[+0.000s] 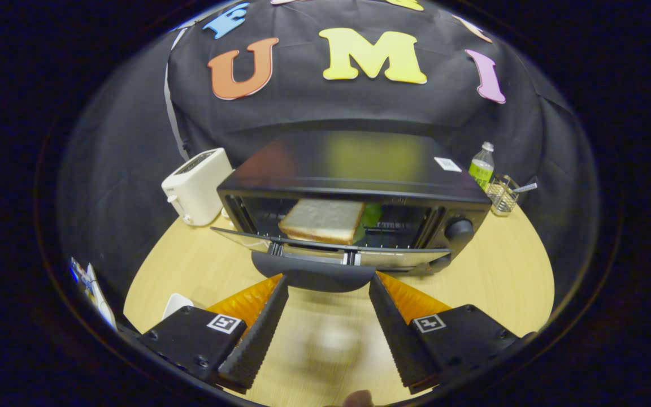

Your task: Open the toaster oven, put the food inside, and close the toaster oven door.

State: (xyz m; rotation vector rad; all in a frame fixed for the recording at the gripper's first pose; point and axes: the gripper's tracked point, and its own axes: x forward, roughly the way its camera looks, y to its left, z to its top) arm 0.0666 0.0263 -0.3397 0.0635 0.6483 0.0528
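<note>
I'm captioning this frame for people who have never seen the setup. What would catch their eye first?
First, the slice of white bread lying inside the black toaster oven, whose glass door hangs open towards the gripper. The gripper's two black ribbed fingers stand open just short of the door's dark handle, holding nothing. A white pop-up toaster sits beside the oven on the pale wooden table.
</note>
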